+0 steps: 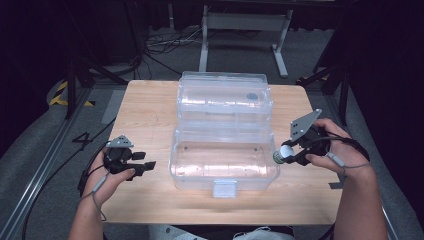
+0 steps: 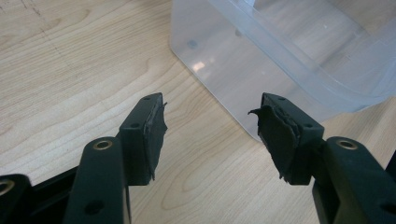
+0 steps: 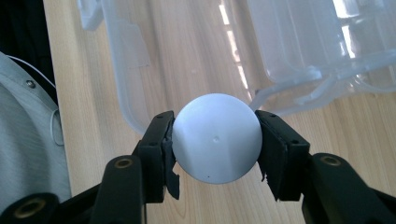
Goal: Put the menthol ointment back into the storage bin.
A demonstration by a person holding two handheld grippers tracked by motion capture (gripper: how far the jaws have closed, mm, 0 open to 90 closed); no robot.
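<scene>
A clear plastic box [image 1: 224, 172] stands open at the table's middle, its lid [image 1: 225, 97] folded back behind it. My right gripper [image 1: 287, 154] is shut on a light bulb [image 1: 286, 151] just off the box's right end; in the right gripper view the white bulb [image 3: 215, 138] sits between both pads, with the box rim [image 3: 122, 93] beyond it. My left gripper [image 1: 145, 165] rests low over the table to the left of the box, open with nothing between its jaws. In the left gripper view that gripper [image 2: 210, 126] faces the box's corner [image 2: 243, 70].
The wooden table [image 1: 145, 105] has bare room left and right of the box. A white latch [image 1: 224, 188] hangs on the box's front. Beyond the table are a metal frame [image 1: 245, 30] and cables on the floor. The person's shirt [image 3: 28, 140] is close to the near edge.
</scene>
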